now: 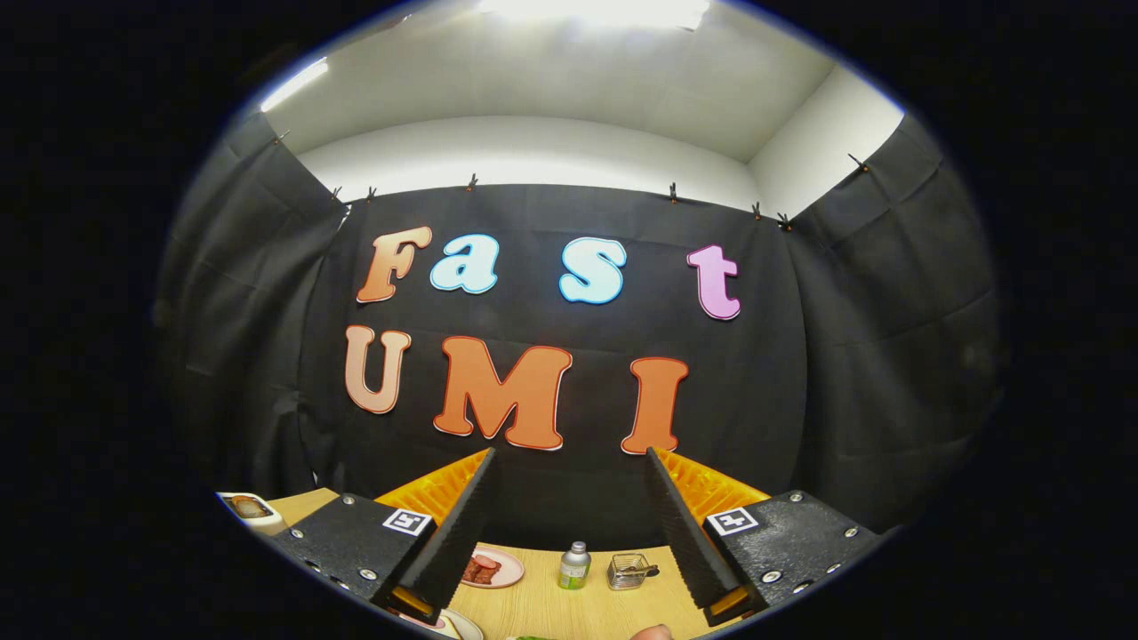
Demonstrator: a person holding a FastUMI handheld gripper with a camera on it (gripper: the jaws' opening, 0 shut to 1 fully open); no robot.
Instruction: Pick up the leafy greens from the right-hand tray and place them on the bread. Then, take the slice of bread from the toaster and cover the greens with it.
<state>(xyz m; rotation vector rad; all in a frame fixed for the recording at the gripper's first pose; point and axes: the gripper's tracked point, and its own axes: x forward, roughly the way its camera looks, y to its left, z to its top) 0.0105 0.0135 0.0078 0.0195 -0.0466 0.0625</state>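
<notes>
Tongs [569,462] spread wide apart and holding nothing, raised above the wooden bench [542,604]. A sliver of leafy greens [532,637] shows at bottom centre; the toaster [249,508] sits lower left.

Matt black ribbed fingers [462,524] stand apart over a smooth light wood table [569,609]; beyond them, a clear glass jar [628,571].

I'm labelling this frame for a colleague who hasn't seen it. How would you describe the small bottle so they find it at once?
On the light wooden table, look between the gripper's open black fingers, just beyond them. The small bottle stands upright there, between a pink plate of reddish slices and a small clear glass container. Its silver cap and green label set it apart.
</notes>
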